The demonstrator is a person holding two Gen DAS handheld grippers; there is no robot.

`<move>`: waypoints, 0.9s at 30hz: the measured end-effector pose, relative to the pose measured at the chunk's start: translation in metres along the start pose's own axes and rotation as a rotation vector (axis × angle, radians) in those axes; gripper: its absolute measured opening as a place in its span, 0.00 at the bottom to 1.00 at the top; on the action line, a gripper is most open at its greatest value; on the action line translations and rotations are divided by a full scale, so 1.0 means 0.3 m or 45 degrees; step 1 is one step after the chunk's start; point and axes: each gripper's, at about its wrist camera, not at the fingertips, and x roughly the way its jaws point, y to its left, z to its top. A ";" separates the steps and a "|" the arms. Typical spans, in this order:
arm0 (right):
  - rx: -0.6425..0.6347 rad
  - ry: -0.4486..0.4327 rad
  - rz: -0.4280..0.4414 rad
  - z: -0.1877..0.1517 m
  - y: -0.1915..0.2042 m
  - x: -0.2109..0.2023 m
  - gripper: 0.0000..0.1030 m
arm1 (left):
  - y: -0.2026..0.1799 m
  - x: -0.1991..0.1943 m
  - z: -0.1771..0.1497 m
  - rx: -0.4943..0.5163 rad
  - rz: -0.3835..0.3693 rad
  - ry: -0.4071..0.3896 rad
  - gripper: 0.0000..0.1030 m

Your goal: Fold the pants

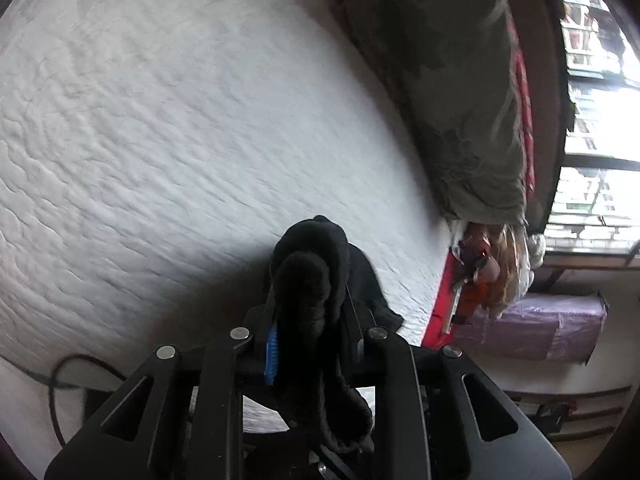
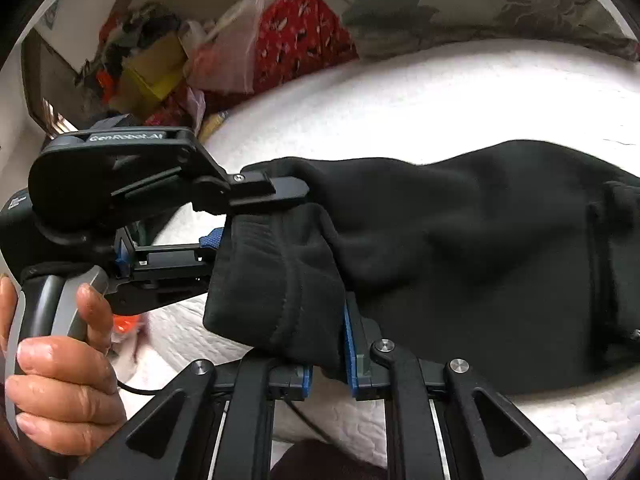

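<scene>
Black pants (image 2: 460, 248) lie across a white quilted bed (image 2: 440, 100), stretching away to the right. Their near end is lifted and folded over. My right gripper (image 2: 328, 360) is shut on the hanging hem, which sits between its blue pads (image 2: 347, 340). My left gripper (image 2: 248, 220), held by a person's hand (image 2: 60, 380), comes in from the left and clamps the same end of the pants. In the left wrist view, bunched black pants fabric (image 1: 316, 248) fills my left gripper (image 1: 310, 300), which is shut on it above the bed (image 1: 160, 120).
An olive floral blanket (image 1: 448, 80) lies along the bed's far edge, with a window (image 1: 600, 160) behind it. A purple wrapped box (image 1: 540, 328) stands on the floor. A black cable (image 1: 60, 380) trails on the bed. A red patterned cloth (image 2: 296, 32) and bags (image 2: 160, 64) pile up at the back left.
</scene>
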 end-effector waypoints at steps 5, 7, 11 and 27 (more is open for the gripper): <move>0.080 -0.079 0.062 0.019 -0.076 -0.130 0.12 | -0.194 0.105 -0.055 0.107 0.036 0.038 0.19; 0.141 -0.115 0.075 0.025 -0.141 -0.185 0.12 | -0.257 0.170 -0.071 0.153 0.068 0.067 0.19; 0.311 -0.159 0.087 0.013 -0.315 -0.273 0.12 | -0.380 0.348 -0.125 0.216 0.133 0.162 0.19; 0.714 -0.127 0.161 -0.059 -0.684 -0.305 0.20 | -0.515 0.543 -0.214 0.369 0.320 0.266 0.39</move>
